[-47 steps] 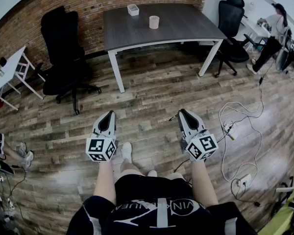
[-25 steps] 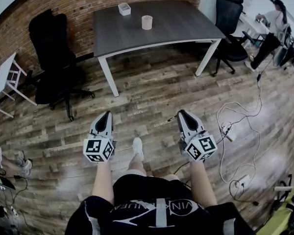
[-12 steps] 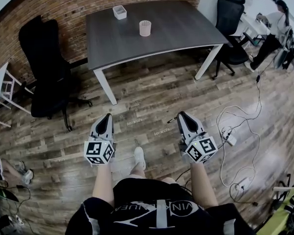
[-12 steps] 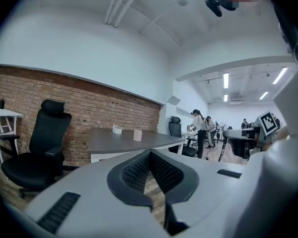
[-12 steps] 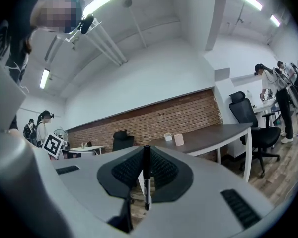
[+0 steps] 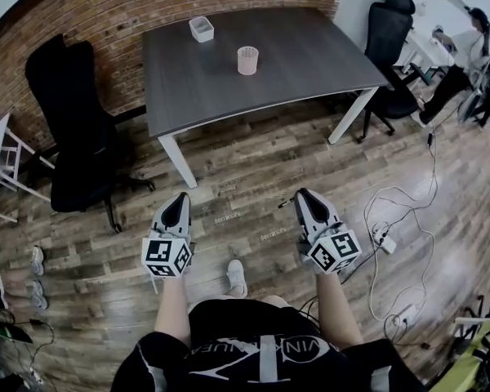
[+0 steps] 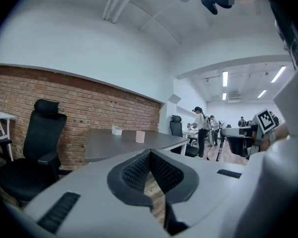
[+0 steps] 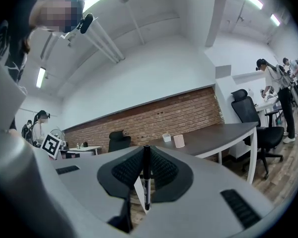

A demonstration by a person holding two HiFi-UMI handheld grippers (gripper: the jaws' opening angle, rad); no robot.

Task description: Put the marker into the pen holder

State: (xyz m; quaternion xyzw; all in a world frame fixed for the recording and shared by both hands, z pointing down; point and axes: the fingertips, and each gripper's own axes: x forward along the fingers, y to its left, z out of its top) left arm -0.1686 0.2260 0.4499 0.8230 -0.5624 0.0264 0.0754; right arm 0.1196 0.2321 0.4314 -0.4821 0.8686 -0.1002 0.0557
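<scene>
The marker (image 8: 146, 182) is black and is clamped in my right tool (image 6: 306, 196). In the right gripper view it stands upright between the two ribbed pads, which are pressed against its sides. My left tool (image 7: 150, 155) has its tips together with nothing between them; only floorboards show through the small gap below the tips. I hold both tools out in front of me at about the same height, well apart from each other and over the wooden floor (image 6: 253, 170).

The pen holder (image 6: 247, 60) is a pale mesh cup standing upright on the dark grey tabletop (image 6: 310, 47) ahead of me, well away from both tools. A small white box (image 6: 202, 29) sits farther back on the same tabletop, near the brick wall (image 6: 147, 6).

A black office chair (image 6: 73, 137) stands to the left of the table and another (image 6: 389, 31) at its right end. White cables (image 6: 392, 219) lie looped on the floor to my right. People (image 6: 461, 55) stand at desks in the far right corner. My shoe (image 6: 236, 278) shows between the tools.
</scene>
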